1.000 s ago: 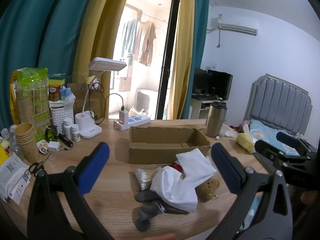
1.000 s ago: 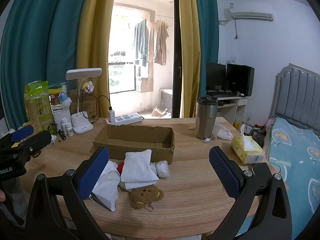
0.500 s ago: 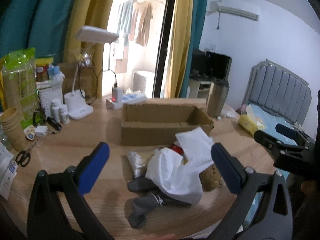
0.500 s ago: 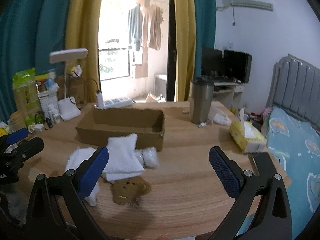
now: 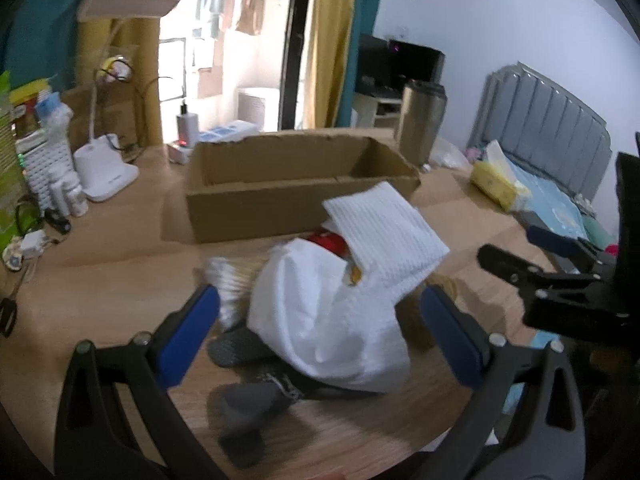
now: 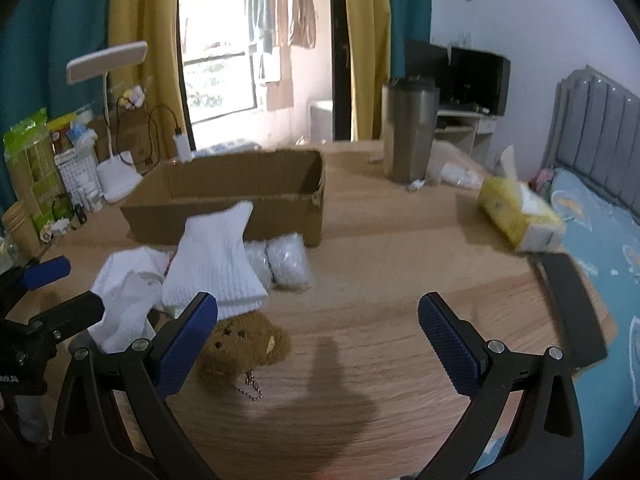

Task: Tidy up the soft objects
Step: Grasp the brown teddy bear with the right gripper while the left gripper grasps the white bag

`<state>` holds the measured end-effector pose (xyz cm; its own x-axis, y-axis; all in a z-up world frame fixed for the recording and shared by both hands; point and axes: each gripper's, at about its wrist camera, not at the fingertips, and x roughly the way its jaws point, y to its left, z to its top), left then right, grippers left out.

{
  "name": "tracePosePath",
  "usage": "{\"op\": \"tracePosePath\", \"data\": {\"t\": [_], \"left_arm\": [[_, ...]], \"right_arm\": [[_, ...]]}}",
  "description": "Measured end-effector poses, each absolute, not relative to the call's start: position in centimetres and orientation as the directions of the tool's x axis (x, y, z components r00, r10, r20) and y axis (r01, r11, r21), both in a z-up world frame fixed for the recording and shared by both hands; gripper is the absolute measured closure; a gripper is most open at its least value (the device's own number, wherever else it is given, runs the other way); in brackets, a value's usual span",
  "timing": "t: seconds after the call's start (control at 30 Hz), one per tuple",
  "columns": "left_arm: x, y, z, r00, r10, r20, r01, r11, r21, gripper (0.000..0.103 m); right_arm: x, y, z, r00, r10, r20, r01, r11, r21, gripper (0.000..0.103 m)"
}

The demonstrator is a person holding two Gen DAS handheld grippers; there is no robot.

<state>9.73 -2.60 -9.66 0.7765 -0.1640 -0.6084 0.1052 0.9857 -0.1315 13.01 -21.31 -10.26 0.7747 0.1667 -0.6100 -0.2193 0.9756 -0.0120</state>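
A pile of soft things lies on the wooden table in front of an open cardboard box [image 5: 288,184] [image 6: 240,196]. It holds a crumpled white cloth [image 5: 320,320] [image 6: 124,296], a folded white towel [image 5: 384,236] [image 6: 216,260], grey socks [image 5: 248,392], something red [image 5: 328,238], clear-wrapped white packs [image 6: 280,262] and a small brown teddy bear [image 6: 240,348]. My left gripper [image 5: 320,336] is open and empty, its fingers either side of the white cloth. My right gripper [image 6: 318,340] is open and empty, its left finger beside the bear.
A steel tumbler [image 6: 408,132] and a yellow tissue pack [image 6: 520,216] stand to the right of the box. A white desk lamp [image 5: 108,160], a power strip [image 5: 224,136], bottles, paper cups [image 6: 20,228] and scissors crowd the left. A bed [image 6: 600,220] lies beyond the table's right edge.
Both grippers have moved forward and down toward the pile, which now looks much larger. The left gripper has come to straddle the white cloth; the right has neared the bear. Both stay open.
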Motion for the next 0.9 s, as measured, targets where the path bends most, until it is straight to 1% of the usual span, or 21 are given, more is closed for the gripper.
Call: {"op": "tracePosePath", "data": {"t": [0.03, 0.07, 0.1, 0.17, 0.33, 0.4, 0.43, 0.53, 0.57, 0.63, 0.73, 0.87, 0.9], "left_arm": [[10.0, -2.8, -9.8, 0.771, -0.169, -0.614, 0.114, 0.985, -0.128, 0.013], [10.2, -3.1, -10.0, 0.763, -0.176, -0.622, 0.124, 0.984, -0.126, 0.018], [10.6, -3.4, -10.3, 0.75, -0.179, -0.637, 0.131, 0.984, -0.122, 0.019], [11.0, -3.6, -10.8, 0.731, -0.181, -0.658, 0.138, 0.983, -0.118, 0.029], [11.9, -3.5, -12.1, 0.686, -0.187, -0.704, 0.14, 0.982, -0.125, 0.034], [12.1, -3.3, -12.5, 0.673, -0.185, -0.716, 0.134, 0.983, -0.127, 0.042], [12.1, -3.1, -12.6, 0.667, -0.188, -0.721, 0.134, 0.982, -0.132, 0.048], [12.3, -2.5, -12.9, 0.654, -0.202, -0.729, 0.128, 0.979, -0.157, 0.06], [12.3, -2.3, -13.0, 0.649, -0.21, -0.731, 0.126, 0.977, -0.17, 0.063], [12.3, -2.0, -13.1, 0.646, -0.216, -0.732, 0.122, 0.976, -0.181, 0.066], [12.2, -1.6, -12.8, 0.651, -0.227, -0.724, 0.127, 0.973, -0.192, 0.075], [12.1, -1.5, -12.2, 0.659, -0.241, -0.713, 0.141, 0.97, -0.198, 0.078], [12.0, -1.5, -12.0, 0.663, -0.243, -0.708, 0.144, 0.97, -0.198, 0.079]], "right_arm": [[13.2, -21.2, -10.6, 0.764, 0.175, -0.62, -0.228, 0.974, -0.006, 0.0], [13.3, -21.1, -10.8, 0.758, 0.183, -0.626, -0.236, 0.972, -0.002, 0.0], [13.4, -20.9, -11.1, 0.749, 0.192, -0.634, -0.245, 0.969, 0.003, 0.0], [13.5, -20.5, -11.6, 0.73, 0.211, -0.65, -0.269, 0.963, 0.011, 0.0], [13.9, -19.4, -12.5, 0.692, 0.248, -0.678, -0.323, 0.946, 0.016, 0.0], [14.2, -19.0, -12.9, 0.683, 0.257, -0.684, -0.332, 0.943, 0.023, 0.0], [14.4, -18.8, -13.1, 0.674, 0.265, -0.689, -0.339, 0.94, 0.03, 0.0], [14.9, -18.4, -13.7, 0.653, 0.276, -0.705, -0.352, 0.935, 0.04, 0.0], [15.0, -18.2, -13.9, 0.647, 0.279, -0.71, -0.357, 0.933, 0.042, 0.001], [15.0, -17.7, -14.2, 0.636, 0.279, -0.719, -0.368, 0.929, 0.035, 0.003], [15.1, -16.9, -14.4, 0.62, 0.284, -0.731, -0.392, 0.919, 0.024, 0.012], [15.1, -16.2, -14.9, 0.599, 0.291, -0.746, -0.417, 0.909, 0.02, 0.032], [15.0, -16.2, -15.0, 0.599, 0.291, -0.746, -0.419, 0.908, 0.018, 0.032]]}}
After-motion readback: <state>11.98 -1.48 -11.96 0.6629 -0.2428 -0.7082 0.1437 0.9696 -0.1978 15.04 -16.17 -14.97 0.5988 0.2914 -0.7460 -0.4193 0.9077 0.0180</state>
